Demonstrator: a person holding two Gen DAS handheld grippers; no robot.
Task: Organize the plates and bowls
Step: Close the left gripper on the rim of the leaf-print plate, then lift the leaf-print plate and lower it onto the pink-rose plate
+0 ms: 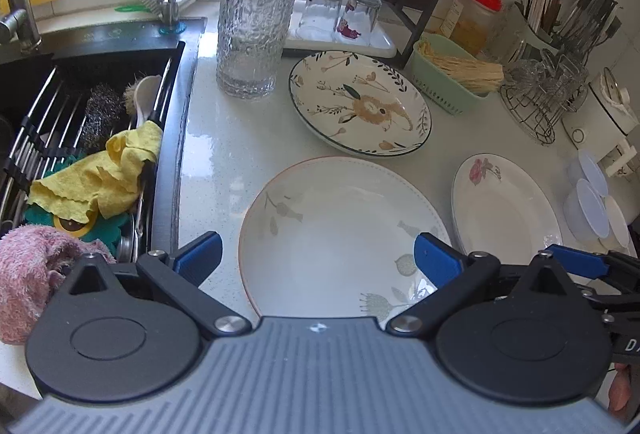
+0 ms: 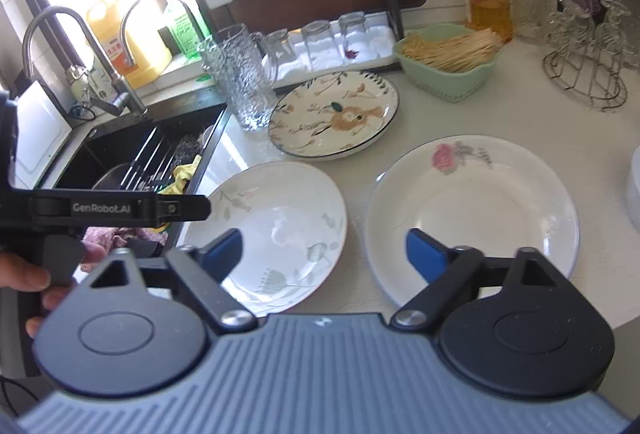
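— White ceramic everywhere on this counter. Which piece is each tool lined up on?

— The left gripper (image 1: pixel 318 258) hangs over the grey-leaf plate (image 1: pixel 340 234), which sits between its two blue fingers (image 1: pixel 200 254) and below them. The fingers are spread wide, nothing pinched, no pad touching the rim.

— And the other one?

— The right gripper (image 2: pixel 322 254) has its fingers apart too, with bare countertop (image 2: pixel 356 234) between them. The pink-flower plate (image 2: pixel 472 210) lies under and beyond its right finger; the grey-leaf plate (image 2: pixel 276 230) lies under its left finger. It grips nothing.

— Why hover above the gap rather than over one plate?

— My guess: it hasn't committed yet. From the left wrist view the pink-flower plate (image 1: pixel 508 210) looks like it rests on another plate, so that may be the stack being built.

— What about the third plate?

— The rabbit-pattern plate (image 1: pixel 360 102) sits well ahead of both sets of fingertips, just beside the tall textured glass (image 1: pixel 256 26). Untouched, I'd say.

— So where does the job stand?

— Early. Three plates lie apart, flat on the counter. A flat plate gives a finger little to hook under, so the rim nearest the fingers seems the sensible place to bite.
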